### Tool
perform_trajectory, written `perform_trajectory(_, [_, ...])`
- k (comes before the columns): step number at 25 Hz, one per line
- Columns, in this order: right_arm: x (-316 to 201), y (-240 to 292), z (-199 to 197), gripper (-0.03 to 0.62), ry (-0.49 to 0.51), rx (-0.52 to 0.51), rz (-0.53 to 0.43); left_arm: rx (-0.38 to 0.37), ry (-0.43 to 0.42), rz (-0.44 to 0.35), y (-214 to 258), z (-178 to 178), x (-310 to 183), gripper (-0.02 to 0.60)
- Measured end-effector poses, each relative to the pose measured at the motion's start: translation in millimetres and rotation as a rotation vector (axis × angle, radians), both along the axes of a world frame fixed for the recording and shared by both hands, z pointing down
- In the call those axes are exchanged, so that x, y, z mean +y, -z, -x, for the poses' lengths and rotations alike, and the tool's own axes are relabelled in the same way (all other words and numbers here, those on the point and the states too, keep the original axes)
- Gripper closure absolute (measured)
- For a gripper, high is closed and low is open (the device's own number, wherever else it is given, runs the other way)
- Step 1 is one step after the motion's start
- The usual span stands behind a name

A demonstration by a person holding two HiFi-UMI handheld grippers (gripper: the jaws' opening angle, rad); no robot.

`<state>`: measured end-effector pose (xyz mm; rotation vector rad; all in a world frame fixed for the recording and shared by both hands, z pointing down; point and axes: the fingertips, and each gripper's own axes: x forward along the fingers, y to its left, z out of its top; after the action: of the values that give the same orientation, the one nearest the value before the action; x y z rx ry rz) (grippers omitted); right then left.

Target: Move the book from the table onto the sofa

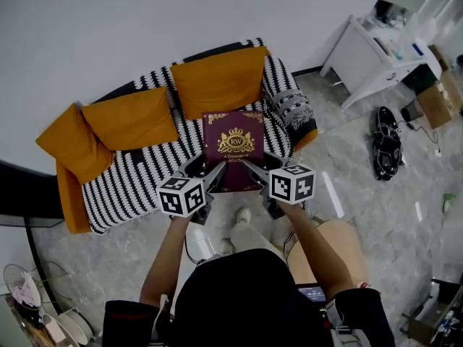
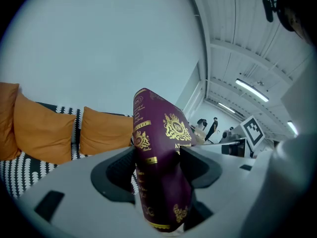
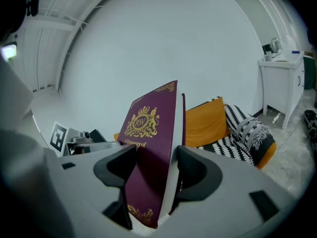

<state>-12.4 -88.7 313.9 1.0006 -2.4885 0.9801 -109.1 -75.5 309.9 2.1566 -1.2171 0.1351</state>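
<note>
Two hand-held grippers, one in each of the person's hands, both clamp the same book. The left gripper (image 1: 211,175) has its jaws closed on the book's near left corner, at the spine side. In the left gripper view the dark pads press on the front and back covers, and the gold-stamped spine rises between them. The right gripper (image 1: 255,170) has its jaws closed on the near right corner. In the right gripper view the pads squeeze the covers, with the white page edges showing between them.

The book (image 1: 233,147) is a maroon hardback with a gold crest and gold corner ornaments. Its front cover faces up toward the head camera. It reaches away from the two grippers, which hold only its near edge.

From above, the book overlaps the front of the seat of a black-and-white striped sofa (image 1: 130,181). It sits just in front of the middle one of the orange cushions (image 1: 217,82). Whether the far edge touches the seat cannot be told.

A white cabinet (image 1: 365,56) stands well apart to the right on the pale marbled floor (image 1: 340,186).
</note>
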Motion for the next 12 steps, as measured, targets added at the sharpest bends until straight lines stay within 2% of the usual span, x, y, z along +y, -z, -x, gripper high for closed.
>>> perform_trajectory(8, [-48, -25, 3, 0.319, 0.02, -0.017, 0.047, -0.027, 0.003, 0.034, -22, 3, -48, 0.288])
perform_trajectory(12, [-66, -37, 10, 0.319, 0.036, -0.017, 0.071, -0.02, 0.031, 0.049, -33, 10, -63, 0.288])
